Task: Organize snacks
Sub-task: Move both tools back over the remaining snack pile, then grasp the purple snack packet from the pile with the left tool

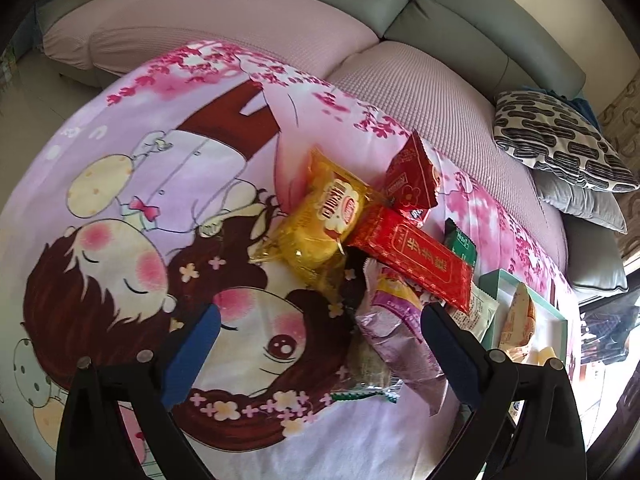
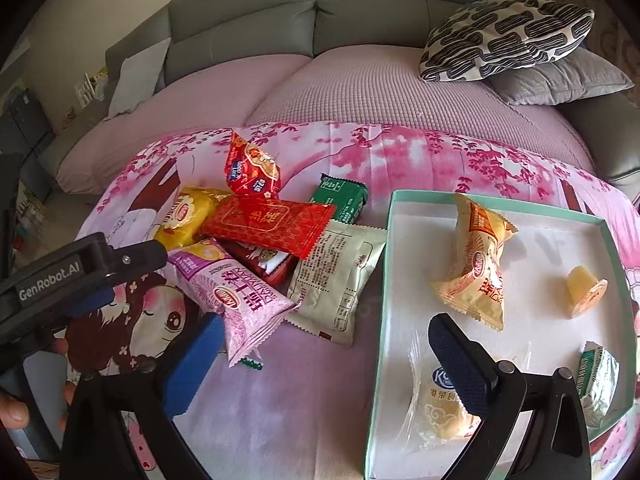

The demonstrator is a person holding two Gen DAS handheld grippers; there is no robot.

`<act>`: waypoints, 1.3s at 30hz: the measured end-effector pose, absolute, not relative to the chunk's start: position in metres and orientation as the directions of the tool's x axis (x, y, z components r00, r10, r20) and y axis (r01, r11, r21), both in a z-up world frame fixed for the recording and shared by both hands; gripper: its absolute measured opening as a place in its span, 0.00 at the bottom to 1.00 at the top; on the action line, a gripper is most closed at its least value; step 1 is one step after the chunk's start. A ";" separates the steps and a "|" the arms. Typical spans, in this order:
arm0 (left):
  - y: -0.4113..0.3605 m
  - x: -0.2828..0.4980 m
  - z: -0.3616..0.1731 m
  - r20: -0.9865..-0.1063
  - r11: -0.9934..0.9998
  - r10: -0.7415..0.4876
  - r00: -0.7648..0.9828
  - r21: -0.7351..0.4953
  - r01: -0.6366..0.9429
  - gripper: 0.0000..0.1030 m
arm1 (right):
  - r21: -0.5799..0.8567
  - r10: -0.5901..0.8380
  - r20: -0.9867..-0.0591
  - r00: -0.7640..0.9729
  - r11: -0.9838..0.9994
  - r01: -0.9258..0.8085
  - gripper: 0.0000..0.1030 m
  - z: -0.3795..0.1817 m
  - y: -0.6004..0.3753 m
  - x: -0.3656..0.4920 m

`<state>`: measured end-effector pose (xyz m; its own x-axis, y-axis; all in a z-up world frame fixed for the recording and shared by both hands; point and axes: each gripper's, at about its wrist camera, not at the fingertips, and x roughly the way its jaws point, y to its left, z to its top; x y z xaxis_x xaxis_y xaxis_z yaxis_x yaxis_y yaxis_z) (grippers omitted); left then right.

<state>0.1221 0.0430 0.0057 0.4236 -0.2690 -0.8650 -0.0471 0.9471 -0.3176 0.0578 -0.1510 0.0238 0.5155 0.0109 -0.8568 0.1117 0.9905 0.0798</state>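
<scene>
Nearest the onlooker, the right hand-held gripper [image 2: 324, 354] hangs released and empty, its jaws spread wide over the edge of the teal-rimmed tray [image 2: 390, 216]; the left hand-held gripper [image 1: 320, 332] is likewise released, one jaw just beside the purple packet [image 1: 394, 322] at the near end of the pile. The tray holds four items: a clear-wrapped pastry [image 2: 438, 404] nearest, a green-and-white packet [image 2: 598, 380], a yellow jelly cup [image 2: 586, 290] and a cream packet [image 2: 478, 264]. Seven snacks appear unsorted on the cartoon-print cloth over the counter: purple, beige [image 2: 340, 276], long red [image 2: 272, 220], yellow [image 1: 324, 220], green [image 2: 342, 198], puffed red [image 2: 252, 168], and one half buried under the pile. Risks, in my judgement: the slick overlapping wrappers may slide or drag neighbours when one is pulled, and a hard squeeze could crush soft pastry. Beyond stands the sofa [image 2: 360, 4].
</scene>
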 end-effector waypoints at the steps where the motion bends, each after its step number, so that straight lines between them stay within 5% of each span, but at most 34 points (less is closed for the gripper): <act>1: 0.041 0.123 0.005 -0.864 0.944 -0.278 0.420 -0.327 -0.047 0.97 | 0.073 0.002 -0.858 0.513 0.990 0.119 1.00 0.023 -0.153 0.059; 15: 0.005 0.133 -0.008 -0.876 0.944 -0.299 0.379 -0.329 -0.016 0.95 | 0.026 -0.058 -0.863 0.501 0.987 0.159 1.00 0.021 -0.164 0.074; 23: -0.009 0.135 -0.019 -0.878 0.933 -0.336 0.340 -0.360 -0.007 0.66 | 0.021 -0.065 -0.884 0.463 0.984 0.178 1.00 0.009 -0.172 0.074; 39: -0.007 0.129 -0.026 -0.871 0.917 -0.356 0.339 -0.396 -0.055 0.44 | 0.042 -0.059 -0.891 0.451 0.976 0.212 1.00 0.011 -0.180 0.073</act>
<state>0.1290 -0.0071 -0.0258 0.3393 -0.3560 -0.8707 -0.0550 0.9165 -0.3962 0.0730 -0.1796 0.0110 0.4511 -0.0590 -0.8905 0.2116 0.9764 0.0425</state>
